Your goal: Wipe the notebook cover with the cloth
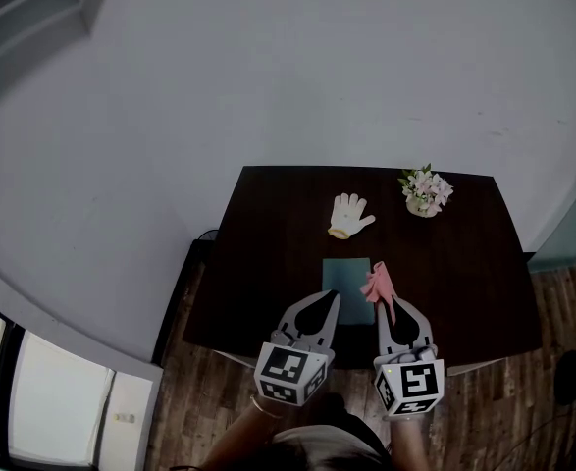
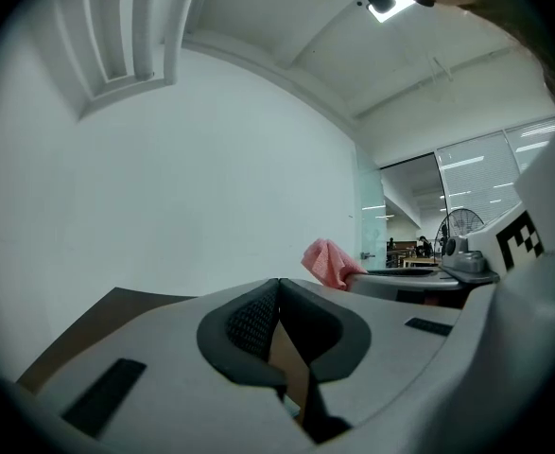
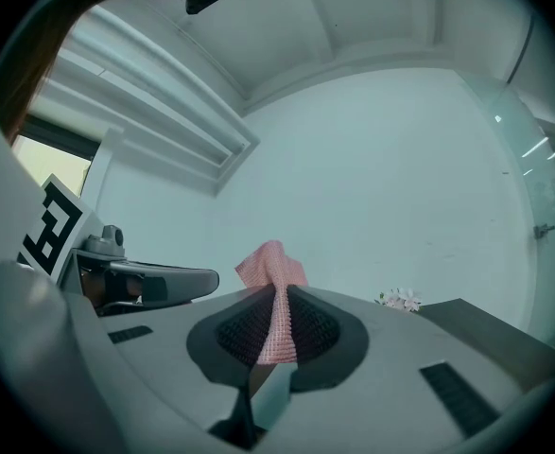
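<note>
Right tongs [image 3: 275, 303] clamped on the pink cloth [image 1: 378, 283], left tongs [image 2: 277, 288] shut w/ nothing in them, both at the notebook [image 1: 345, 279]'s near edge; whole wipe's left to do, I reckon.

Operator: Finish of the cloth [image 3: 275, 322]?
Technician: Pink, coarse open weave, matt.
Operator: And the notebook [image 1: 347, 285] and table [image 1: 268, 263]?
Technician: Notebook cover: teal, smooth, matt. Table top: dark brown, wood-like, low sheen.
Operator: The left gripper [image 2: 275, 287] and right gripper [image 3: 279, 291]?
Technician: Shells: grey matt plastic. The pads [image 3: 242, 331]: black, finely textured.
Operator: The glove [image 1: 349, 214]?
Technician: White knit fabric.
</note>
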`<state>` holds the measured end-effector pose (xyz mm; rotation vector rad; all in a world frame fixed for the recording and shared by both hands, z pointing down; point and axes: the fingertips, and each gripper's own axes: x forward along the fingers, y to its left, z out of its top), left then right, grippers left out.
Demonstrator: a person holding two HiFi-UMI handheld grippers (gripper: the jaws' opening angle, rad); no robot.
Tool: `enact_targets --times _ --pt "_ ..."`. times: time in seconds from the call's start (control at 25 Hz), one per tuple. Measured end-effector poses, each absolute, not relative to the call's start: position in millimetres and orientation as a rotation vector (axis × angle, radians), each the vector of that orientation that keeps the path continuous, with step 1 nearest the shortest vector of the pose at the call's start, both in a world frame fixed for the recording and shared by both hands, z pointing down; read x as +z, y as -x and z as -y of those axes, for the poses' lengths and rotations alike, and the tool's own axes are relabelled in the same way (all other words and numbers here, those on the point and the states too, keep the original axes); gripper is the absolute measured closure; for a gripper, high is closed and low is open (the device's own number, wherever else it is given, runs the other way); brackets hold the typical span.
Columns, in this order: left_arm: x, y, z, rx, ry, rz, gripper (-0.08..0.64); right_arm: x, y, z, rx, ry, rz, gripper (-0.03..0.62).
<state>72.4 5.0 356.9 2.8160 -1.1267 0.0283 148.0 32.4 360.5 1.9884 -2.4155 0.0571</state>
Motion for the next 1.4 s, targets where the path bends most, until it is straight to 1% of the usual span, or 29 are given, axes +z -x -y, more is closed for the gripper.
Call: enact_targets --times 0.2,0.56,1.04,1.4 --pt "370.4 -89.2 26.5 0.042 -2.779 1.165 0.540 369.2 -164.6 3.1 0.077 -1.947 2.435 0.555" --pt "396.9 -91.0 65.0 0.084 -2.721 1.161 0.540 390.5 -166.2 56.5 0.115 -1.835 2.450 0.554" --pt "441.9 -85.6 117.8 0.175 -2.721 1.057 0.541 419.5 -157.7 123.1 0.138 -1.765 2.416 0.554" --pt "489.8 -77.9 155.7 0.314 -2.723 0.946 0.541 458.5 -135.1 169.4 0.153 -1.649 2.368 0.552"
